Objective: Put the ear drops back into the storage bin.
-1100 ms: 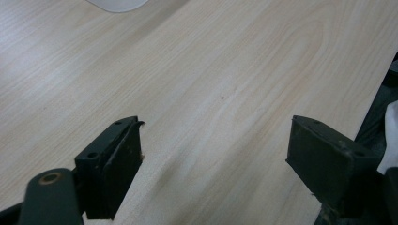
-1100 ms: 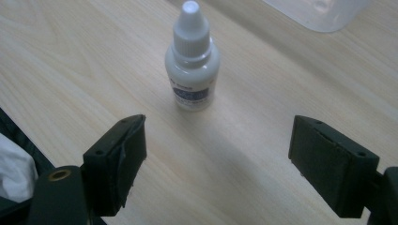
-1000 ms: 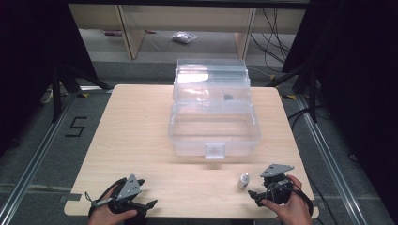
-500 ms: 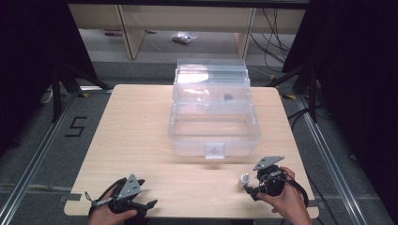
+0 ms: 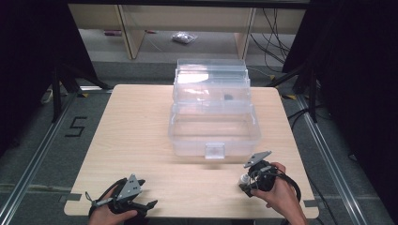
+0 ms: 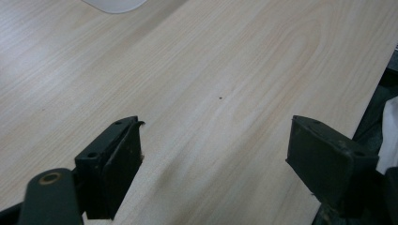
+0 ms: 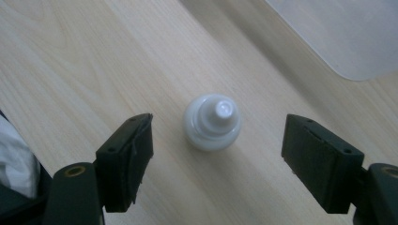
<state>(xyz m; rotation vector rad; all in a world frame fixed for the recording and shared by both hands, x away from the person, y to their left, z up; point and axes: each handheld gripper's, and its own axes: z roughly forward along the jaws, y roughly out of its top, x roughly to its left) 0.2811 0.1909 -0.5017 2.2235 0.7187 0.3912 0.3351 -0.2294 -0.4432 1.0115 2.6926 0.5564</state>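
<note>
A small white dropper bottle [image 7: 212,123] stands upright on the light wooden table [image 5: 141,131], near its front right; in the high view the bottle [image 5: 243,180] sits just left of my right hand. My right gripper [image 7: 220,127] is around it, one jaw on each side, with a gap on both sides, so it is open. Its jaws have just been closing. In the high view the right gripper [image 5: 248,183] points left toward the bottle. My left gripper [image 6: 218,129] is open over bare wood at the front left corner [image 5: 147,193], nothing between its jaws.
A clear plastic box [image 5: 216,145] with its lid raised stands at the table's middle back, its latch facing me. The table's front edge runs just under both hands. Dark frame legs and cables stand on the floor to either side.
My right gripper has slid left until the bottle stands between its jaws, and the jaws have drawn a little closer. The left gripper has stayed put.
</note>
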